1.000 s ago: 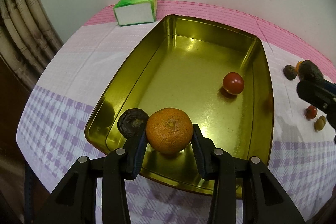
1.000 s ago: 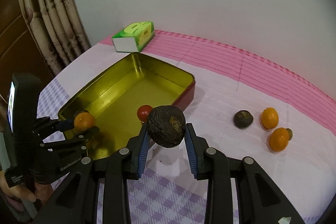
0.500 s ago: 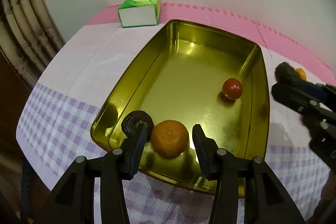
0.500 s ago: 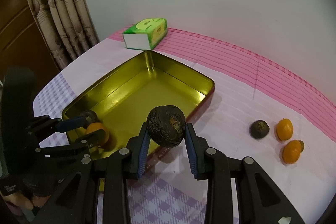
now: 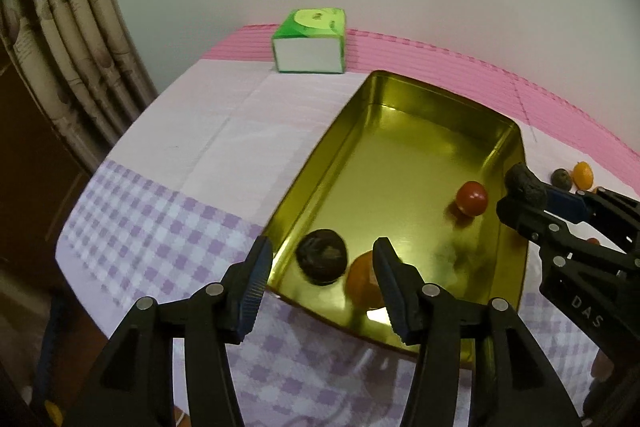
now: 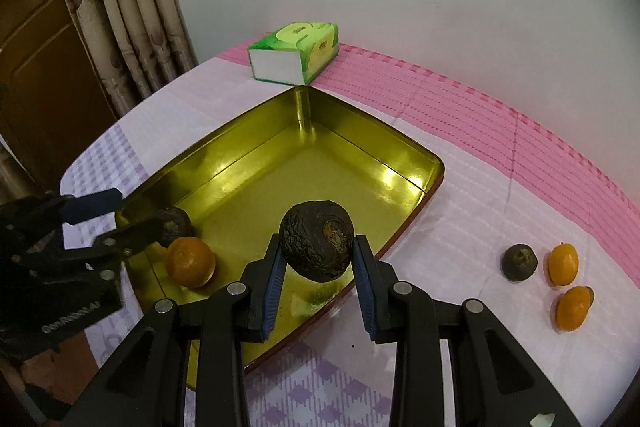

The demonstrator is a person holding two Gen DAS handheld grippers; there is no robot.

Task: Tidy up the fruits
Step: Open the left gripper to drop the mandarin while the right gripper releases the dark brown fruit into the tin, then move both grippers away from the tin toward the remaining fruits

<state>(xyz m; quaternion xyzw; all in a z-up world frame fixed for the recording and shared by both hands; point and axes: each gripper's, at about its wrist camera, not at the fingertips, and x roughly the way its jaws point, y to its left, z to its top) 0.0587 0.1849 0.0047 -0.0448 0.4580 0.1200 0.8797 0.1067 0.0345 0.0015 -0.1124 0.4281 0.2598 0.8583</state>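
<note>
Fruit [image 6: 317, 246] looks dark, wrinkled, round, brown-scarred.

Home: tablecloth [image 6: 500, 155], curtain [image 6: 132, 7]

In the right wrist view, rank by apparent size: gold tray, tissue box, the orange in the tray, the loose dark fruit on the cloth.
1. Gold tray
2. Tissue box
3. Orange in the tray
4. Loose dark fruit

The box sits farthest away, so its real size is understated.

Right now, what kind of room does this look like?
Probably a home dining corner: a table under a checked tablecloth, patterned curtains by a wooden door, and a tissue box against the wall.
</note>
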